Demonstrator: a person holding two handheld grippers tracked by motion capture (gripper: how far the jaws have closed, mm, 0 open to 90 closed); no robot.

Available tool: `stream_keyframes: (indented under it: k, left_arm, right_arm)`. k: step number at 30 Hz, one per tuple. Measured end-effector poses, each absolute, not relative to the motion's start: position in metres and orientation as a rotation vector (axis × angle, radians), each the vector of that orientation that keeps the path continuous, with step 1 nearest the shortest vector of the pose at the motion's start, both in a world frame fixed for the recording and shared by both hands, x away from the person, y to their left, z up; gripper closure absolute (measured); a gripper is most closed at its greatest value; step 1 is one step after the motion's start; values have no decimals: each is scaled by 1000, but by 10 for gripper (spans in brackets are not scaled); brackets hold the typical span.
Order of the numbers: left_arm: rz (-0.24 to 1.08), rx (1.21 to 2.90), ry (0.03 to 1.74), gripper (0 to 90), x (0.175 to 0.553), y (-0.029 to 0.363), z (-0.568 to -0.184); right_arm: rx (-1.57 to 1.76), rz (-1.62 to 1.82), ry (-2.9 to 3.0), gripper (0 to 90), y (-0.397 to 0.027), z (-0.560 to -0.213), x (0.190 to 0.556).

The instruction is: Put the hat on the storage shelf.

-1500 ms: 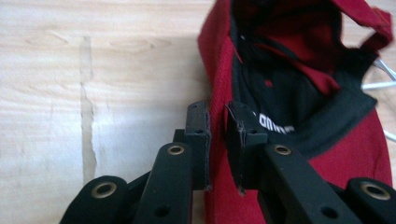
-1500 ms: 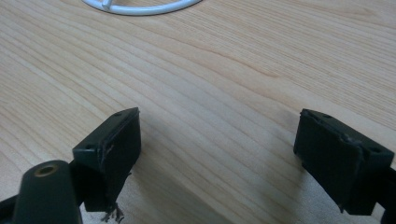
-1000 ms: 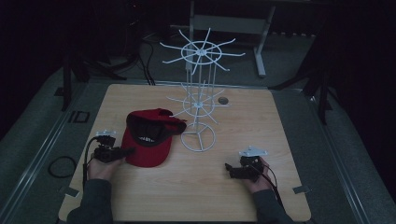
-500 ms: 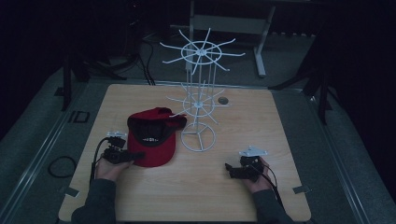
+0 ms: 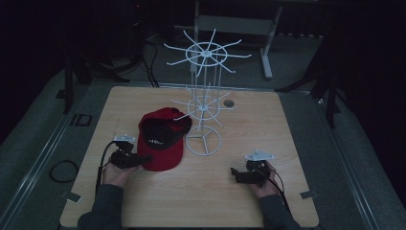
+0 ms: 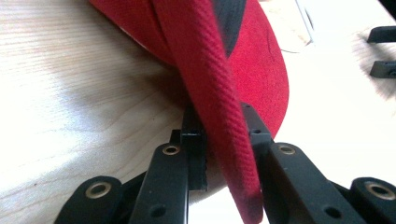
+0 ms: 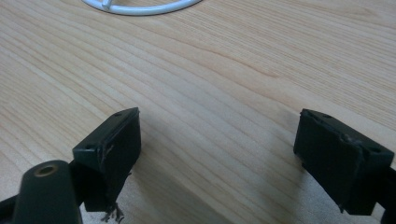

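Observation:
A red cap [image 5: 162, 139] with a black lining lies on the wooden table [image 5: 143, 196], left of a white wire rack [image 5: 203, 105]. My left gripper [image 5: 143, 159] sits at the cap's near left edge. In the left gripper view its jaws are shut on the red cap brim [image 6: 219, 107], which stands on edge between them. My right gripper [image 5: 234, 174] rests low over the table at the near right, jaws wide open with bare wood between them [image 7: 215, 140]. The rack's round base [image 7: 140, 7] lies just ahead of it.
The rack's ring base [image 5: 203, 142] stands between the two grippers, with hooked arms spreading above the cap. A small dark round hole [image 5: 229, 103] sits in the table behind the rack. Cables and dark stands [image 5: 72, 81] surround the table.
My left gripper has moved right to the cap's edge and closed on its brim. The cap has shifted slightly right. The right gripper has stayed in place.

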State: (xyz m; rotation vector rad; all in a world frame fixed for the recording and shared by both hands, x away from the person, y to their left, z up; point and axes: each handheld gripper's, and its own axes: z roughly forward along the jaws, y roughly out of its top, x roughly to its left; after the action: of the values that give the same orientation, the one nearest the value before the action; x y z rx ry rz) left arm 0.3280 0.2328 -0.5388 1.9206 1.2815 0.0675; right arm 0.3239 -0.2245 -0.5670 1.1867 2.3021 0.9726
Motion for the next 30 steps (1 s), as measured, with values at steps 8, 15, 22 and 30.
stream_keyframes:
  k: [8,15,22,30]
  left_arm:
    - [93,1847,1296,827,317,239,-530]
    - [174,1855,1299,860,310,240,-523]
    - [219,1834,1325,860,305,247,-518]
    - [241,1768,1341,859,303,257,-509]
  right_arm:
    - [1186,972,2302,147,-225,-567,324]
    - [1187,973,2303,147,-225,-567,324]
    - [1187,972,2303,147,-225,-567,324]
    - [1187,972,2303,147,-225,-567,324]
